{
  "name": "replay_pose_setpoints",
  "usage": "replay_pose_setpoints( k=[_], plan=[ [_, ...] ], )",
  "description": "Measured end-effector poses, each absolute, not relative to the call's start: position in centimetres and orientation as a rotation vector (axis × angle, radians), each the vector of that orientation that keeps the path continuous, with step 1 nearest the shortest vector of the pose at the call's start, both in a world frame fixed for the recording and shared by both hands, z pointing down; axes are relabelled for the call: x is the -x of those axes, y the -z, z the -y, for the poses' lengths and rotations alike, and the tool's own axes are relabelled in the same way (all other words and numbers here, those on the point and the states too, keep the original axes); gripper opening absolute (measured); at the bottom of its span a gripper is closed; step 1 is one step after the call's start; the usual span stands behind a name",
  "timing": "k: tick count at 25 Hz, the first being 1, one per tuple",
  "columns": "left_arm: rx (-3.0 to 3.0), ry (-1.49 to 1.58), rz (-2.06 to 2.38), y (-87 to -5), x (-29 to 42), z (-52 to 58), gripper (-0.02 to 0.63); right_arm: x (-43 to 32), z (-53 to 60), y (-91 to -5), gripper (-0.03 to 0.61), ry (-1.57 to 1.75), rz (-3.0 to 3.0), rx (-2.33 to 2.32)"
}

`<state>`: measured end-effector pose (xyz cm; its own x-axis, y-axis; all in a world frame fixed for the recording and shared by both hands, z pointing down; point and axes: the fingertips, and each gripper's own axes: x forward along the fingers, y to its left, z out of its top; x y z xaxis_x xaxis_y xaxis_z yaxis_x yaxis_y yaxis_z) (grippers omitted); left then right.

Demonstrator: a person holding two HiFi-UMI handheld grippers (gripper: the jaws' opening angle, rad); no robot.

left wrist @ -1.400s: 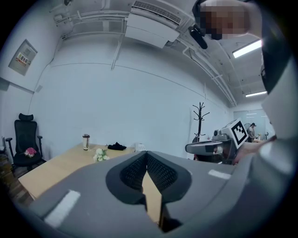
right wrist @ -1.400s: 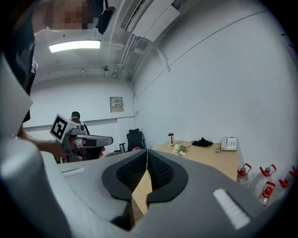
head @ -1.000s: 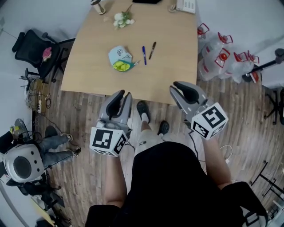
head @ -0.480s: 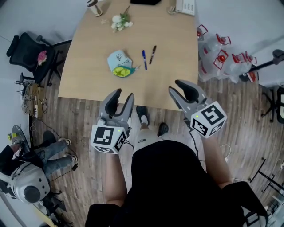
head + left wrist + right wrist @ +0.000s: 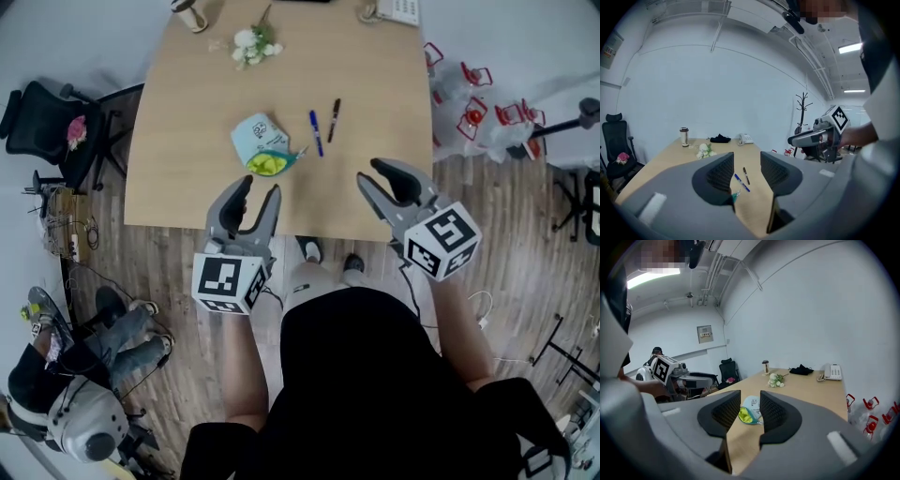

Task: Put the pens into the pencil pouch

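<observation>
both tools hang over the near edge of the table [image 5: 178,178], short of everything on it, which reads as the approach before any pick-up. the left gripper [image 5: 258,187] is empty: its jaws are opening, already wide, with only a far sight of the two pens between them. the right gripper [image 5: 367,171] also has its jaws well apart and grips nothing, and it looks toward the pouch. the pencil pouch [image 5: 262,142] lies flat near the middle of the table, its yellow-lined mouth turned toward the person, handy for sliding pens in. the blue pen [image 5: 317,133] lies just beside that mouth, and the black pen [image 5: 334,107] is near it on the right, not touching, roughly parallel. the wood around them is bare, so a reach from the near side looks unhindered. the flowers [image 5: 248,42] and the phone [image 5: 394,9] sit far back. off the table, a chair [image 5: 56,122] stands to the left and water jugs [image 5: 478,112] to the right.
</observation>
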<state>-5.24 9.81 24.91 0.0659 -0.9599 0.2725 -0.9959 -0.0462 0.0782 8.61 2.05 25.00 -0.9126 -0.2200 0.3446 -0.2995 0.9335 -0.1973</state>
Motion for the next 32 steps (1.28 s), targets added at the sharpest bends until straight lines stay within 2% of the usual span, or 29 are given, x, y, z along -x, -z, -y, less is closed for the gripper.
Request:
replay_pose_setpoints(
  k=[18, 32],
  plan=[
    [-2.189, -0.359, 1.684, -32.6, 13.6, -4.7, 0.175, -0.6, 2.2, -32.6, 0.11, -0.473, 2.54, -0.559],
    [-2.196, -0.512, 1.472, -40.7, 14.5, -2.9, 0.173, 1.1, 3.9, -39.8, 0.11, -0.552, 2.403, -0.591]
  ],
)
